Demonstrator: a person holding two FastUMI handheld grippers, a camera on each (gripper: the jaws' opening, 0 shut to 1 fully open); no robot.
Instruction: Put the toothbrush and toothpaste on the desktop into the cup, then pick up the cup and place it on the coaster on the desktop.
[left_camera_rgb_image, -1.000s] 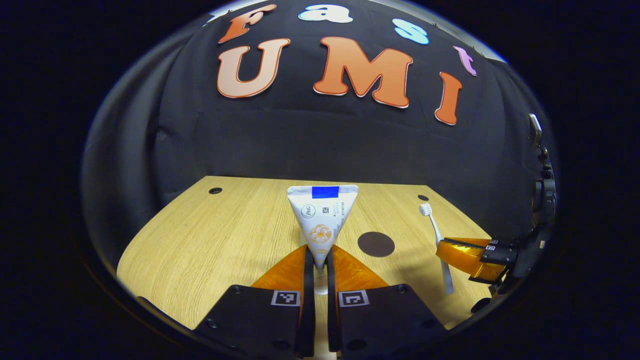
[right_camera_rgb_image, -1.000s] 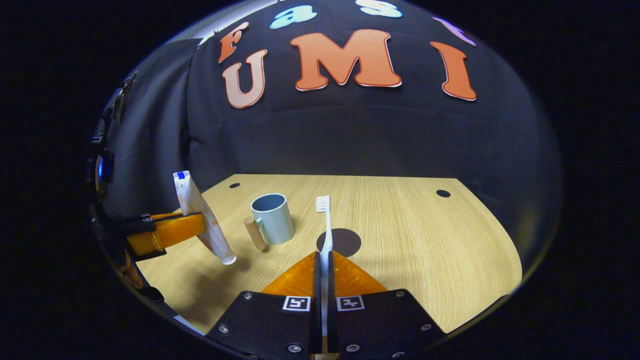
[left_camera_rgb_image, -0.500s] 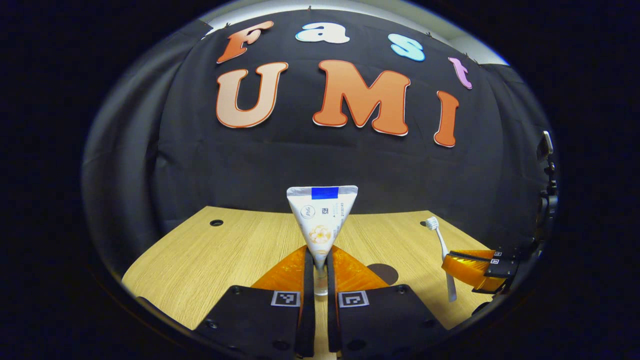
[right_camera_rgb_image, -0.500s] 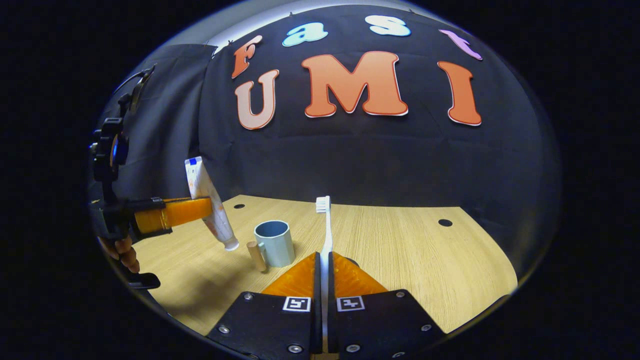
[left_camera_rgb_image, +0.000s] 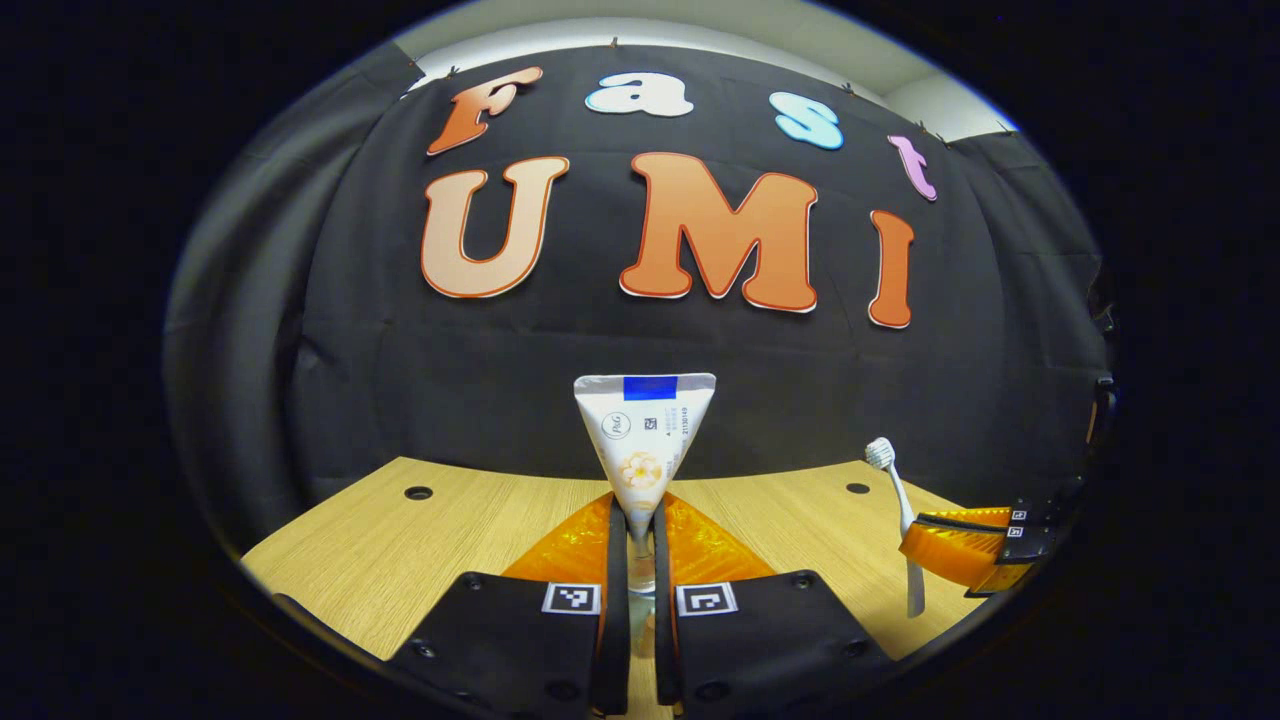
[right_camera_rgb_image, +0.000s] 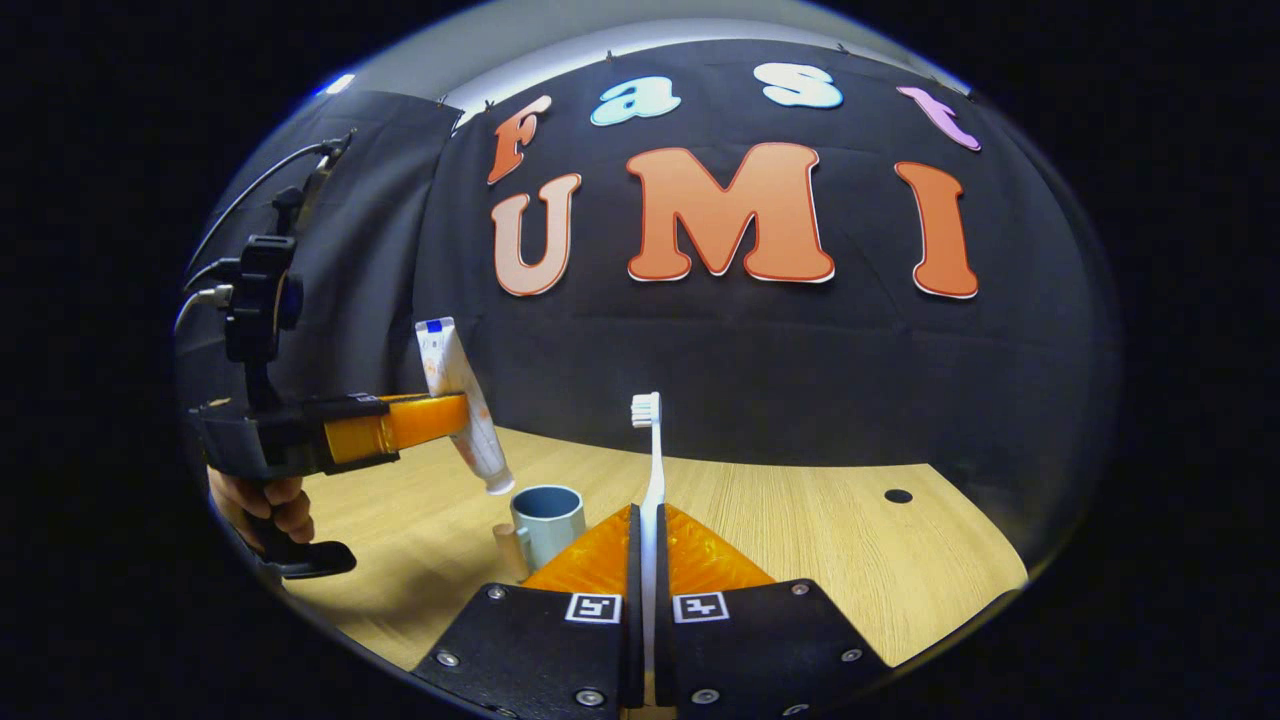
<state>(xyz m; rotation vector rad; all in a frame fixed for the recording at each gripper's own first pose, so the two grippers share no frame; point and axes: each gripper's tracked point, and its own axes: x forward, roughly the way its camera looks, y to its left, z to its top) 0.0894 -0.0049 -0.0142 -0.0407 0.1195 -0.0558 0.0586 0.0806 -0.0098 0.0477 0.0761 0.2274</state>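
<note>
Wood makes up the desktop (right_camera_rgb_image: 800, 540), and both things are lifted up off it. The left gripper (left_camera_rgb_image: 640, 555) squeezes the toothpaste (left_camera_rgb_image: 645, 440) near its cap end, with the flat crimped end sticking up. In the right gripper view, that toothpaste (right_camera_rgb_image: 462, 405) hangs tilted, its cap pointing down, near the rim of the blue cup (right_camera_rgb_image: 548, 520) and a bit to one side. A hand (right_camera_rgb_image: 265, 505) holds the left gripper's handle there. The right gripper (right_camera_rgb_image: 645, 575) pinches the toothbrush (right_camera_rgb_image: 650, 470) by its handle, with the bristles pointing up. From the left gripper view, the toothbrush (left_camera_rgb_image: 900, 510) sits well off to the side in the right gripper (left_camera_rgb_image: 965, 545). The cup stands on the wood with its light brown handle (right_camera_rgb_image: 508, 550) beside it. The step in hand looks like putting the toothpaste in the cup first. Next, I think the cap has to line up right over the cup's mouth, then go down inside before the fingers let go. The cup is small and could tip if the tube bumps its rim. The toothbrush likely waits its turn.
</note>
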